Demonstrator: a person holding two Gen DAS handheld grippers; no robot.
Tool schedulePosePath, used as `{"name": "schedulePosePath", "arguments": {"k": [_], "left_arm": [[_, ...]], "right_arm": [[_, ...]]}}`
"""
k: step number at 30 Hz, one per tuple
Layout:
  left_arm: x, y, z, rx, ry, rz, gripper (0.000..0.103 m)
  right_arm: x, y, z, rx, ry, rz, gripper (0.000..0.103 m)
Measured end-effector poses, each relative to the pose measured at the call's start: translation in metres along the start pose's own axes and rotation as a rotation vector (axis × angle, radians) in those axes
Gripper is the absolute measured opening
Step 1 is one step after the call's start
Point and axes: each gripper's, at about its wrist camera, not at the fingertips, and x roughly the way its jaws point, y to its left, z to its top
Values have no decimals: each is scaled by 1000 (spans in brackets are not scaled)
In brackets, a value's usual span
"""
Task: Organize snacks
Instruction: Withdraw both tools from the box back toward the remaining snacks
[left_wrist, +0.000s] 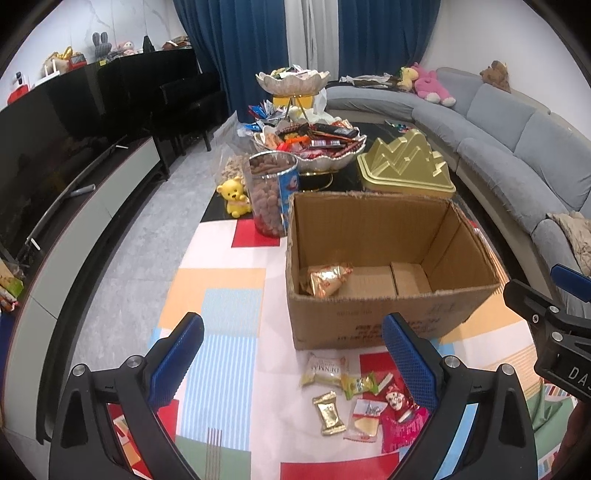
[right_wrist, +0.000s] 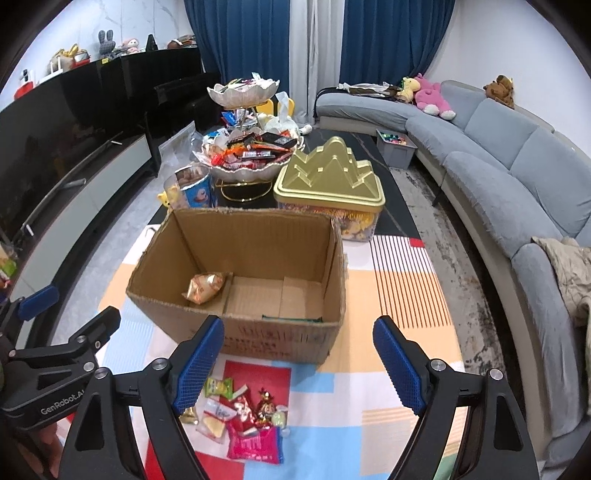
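While both grippers hang apart and empty, left gripper (left_wrist: 291, 363) and right gripper (right_wrist: 297, 363), loose snacks (right_wrist: 243, 413) lie on the counter (right_wrist: 369, 387) before the cardboard box (right_wrist: 258, 336); one gold packet (right_wrist: 205, 288) sits inside.

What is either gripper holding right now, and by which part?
Nothing. The left gripper and right gripper both stand open and empty above the loose snacks.

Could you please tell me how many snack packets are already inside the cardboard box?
1: a gold foil snack packet lies in the near left corner of the cardboard box. The near wall hides part of the floor, so more could be hidden.
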Motion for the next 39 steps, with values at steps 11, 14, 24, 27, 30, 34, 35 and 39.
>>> {"name": "schedulePosePath", "arguments": {"k": [11,14,24,27,30,34,35,39], "left_arm": [[6,-5,-32,4,40,14,99],[9,-5,-40,-4,58,16,99],[20,-5,-62,-14,108,31,99],[24,-5,-68,-17,124,33,99],[30,-4,-74,-24,150,35,99],[37,-3,-81,-36,180,36,98],[39,-3,-83,-37,186,37,98],[45,-3,-87,-33,209,38,98]], "right_arm": [[-1,1,-32,3,24,4,83],[0,2,-39,6,27,2,83],[4,6,-60,7,51,5,83],[7,8,-68,2,67,5,83],[12,11,-77,-5,87,7,84],[18,16,-90,-17,117,12,83],[21,17,-92,-18,124,14,83],[27,21,-99,-19,148,20,83]]}}
